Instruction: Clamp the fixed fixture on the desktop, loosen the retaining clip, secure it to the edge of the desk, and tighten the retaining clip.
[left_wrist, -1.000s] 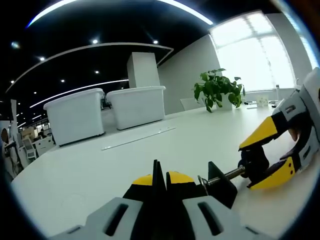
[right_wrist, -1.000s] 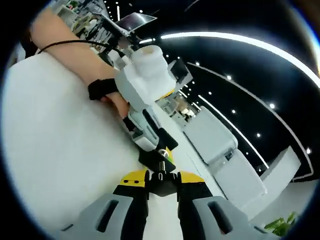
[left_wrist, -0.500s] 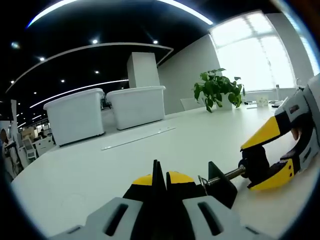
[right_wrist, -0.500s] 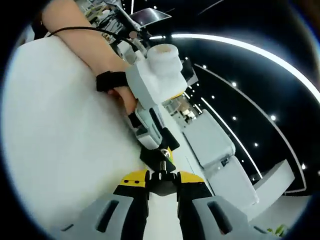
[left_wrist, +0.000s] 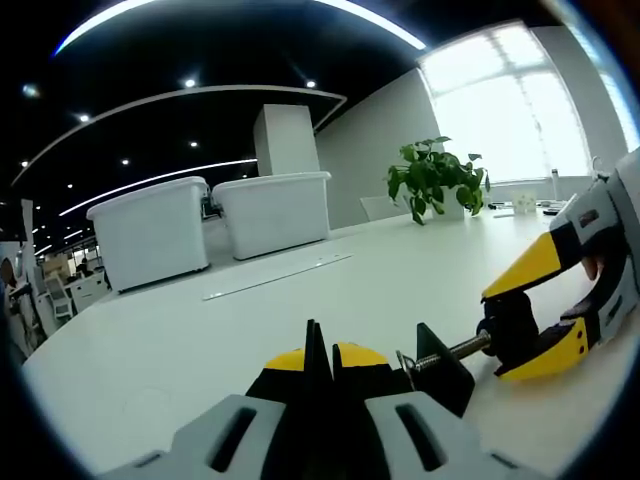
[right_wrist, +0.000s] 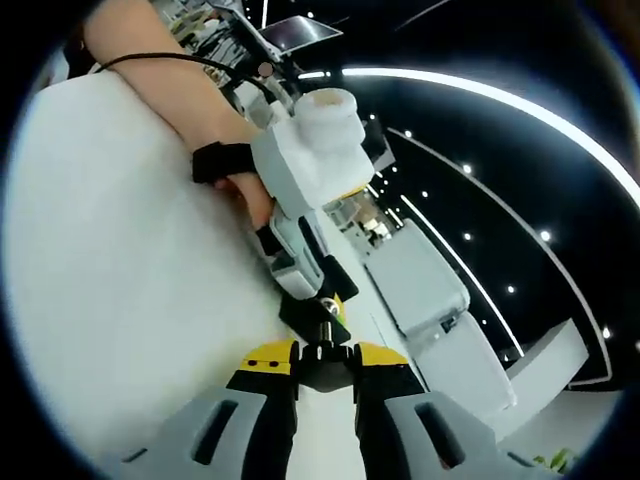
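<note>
Together, left gripper (left_wrist: 322, 362) clamps the black fixture (left_wrist: 440, 372) — right gripper (right_wrist: 323, 355) pinches its knob (left_wrist: 508, 328).

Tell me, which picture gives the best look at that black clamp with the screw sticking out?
The left gripper view: the black clamp shows side-on, its screw running to a knob between the right gripper's jaws. The right gripper view sees it end-on, knob foremost, mostly hidden.

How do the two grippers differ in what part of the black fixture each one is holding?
The left gripper is shut on the flat black body of the fixture; the right gripper is shut on the round knob at the screw's end. The left gripper's yellow pads nearly meet, while the right gripper's stand wider around the knob. Both have yellow tips and rest near the white desk.
</note>
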